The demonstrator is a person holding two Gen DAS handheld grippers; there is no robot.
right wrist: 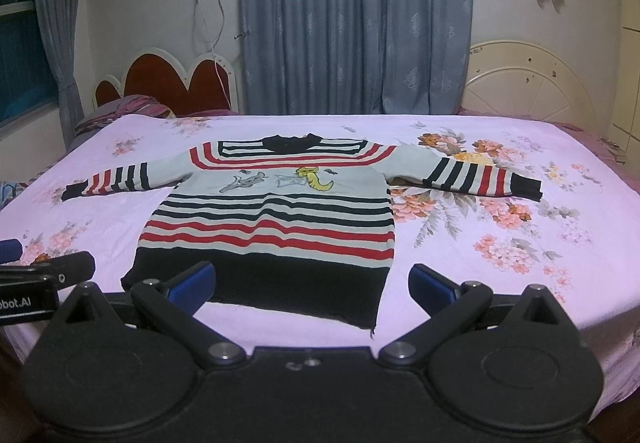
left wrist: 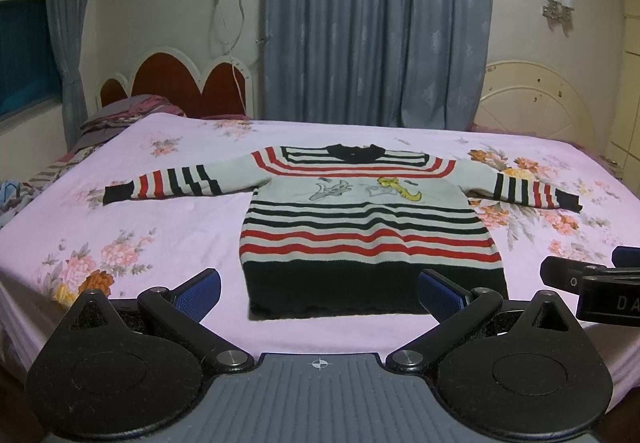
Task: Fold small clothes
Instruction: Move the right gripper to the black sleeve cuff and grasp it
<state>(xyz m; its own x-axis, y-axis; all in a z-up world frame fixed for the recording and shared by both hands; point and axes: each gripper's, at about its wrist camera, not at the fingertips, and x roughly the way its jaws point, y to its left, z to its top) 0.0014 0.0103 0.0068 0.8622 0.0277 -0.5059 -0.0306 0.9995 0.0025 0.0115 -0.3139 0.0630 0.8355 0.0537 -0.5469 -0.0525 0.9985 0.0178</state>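
Knit striped sweater (left wrist: 370, 227) flat (sleeves spread), floral bedsheet (left wrist: 132, 227), both tongs agape

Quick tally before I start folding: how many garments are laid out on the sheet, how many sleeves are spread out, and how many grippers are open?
Sweater: 1
Sleeves spread: 2, one at, one at
Open grippers: 2, left gripper, right gripper
Total: 5
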